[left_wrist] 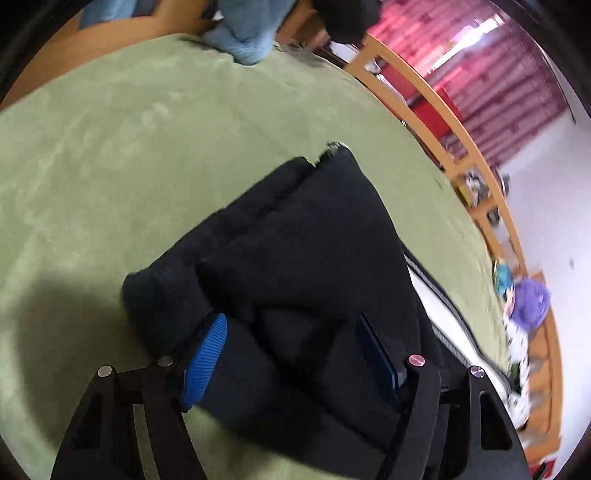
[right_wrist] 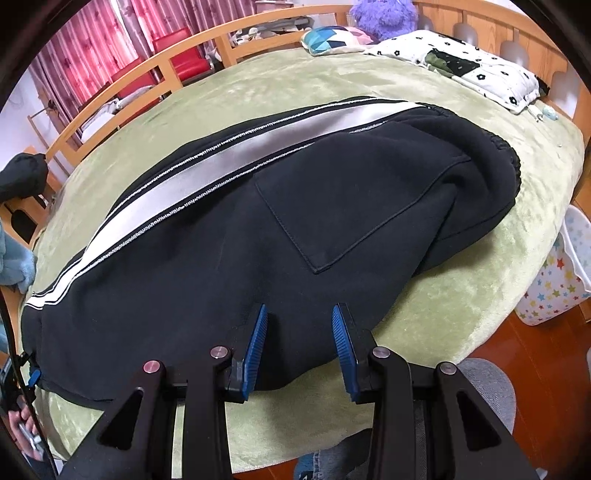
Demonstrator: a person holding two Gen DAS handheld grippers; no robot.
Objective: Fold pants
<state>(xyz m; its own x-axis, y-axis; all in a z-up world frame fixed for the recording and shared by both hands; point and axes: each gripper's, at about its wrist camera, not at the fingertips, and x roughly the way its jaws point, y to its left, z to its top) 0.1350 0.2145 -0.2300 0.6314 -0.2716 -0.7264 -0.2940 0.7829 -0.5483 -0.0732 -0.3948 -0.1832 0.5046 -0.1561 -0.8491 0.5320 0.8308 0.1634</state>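
With both tools spread, left tool (left_wrist: pixel 291 354) straddling the pants (right_wrist: pixel 258 206) cuffs, right tool (right_wrist: pixel 299 347) at the seat edge unclamped, I'd pinch all layers squarely before lifting.

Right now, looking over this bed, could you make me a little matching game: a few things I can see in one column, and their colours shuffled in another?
Things:
1. pants
2. blanket covering the bed
3. plush toy by the headboard
4. curtains

Colours:
A. purple
B. red-pink
C. black with a white side stripe
D. pale green

Pairs: 1-C, 2-D, 3-A, 4-B
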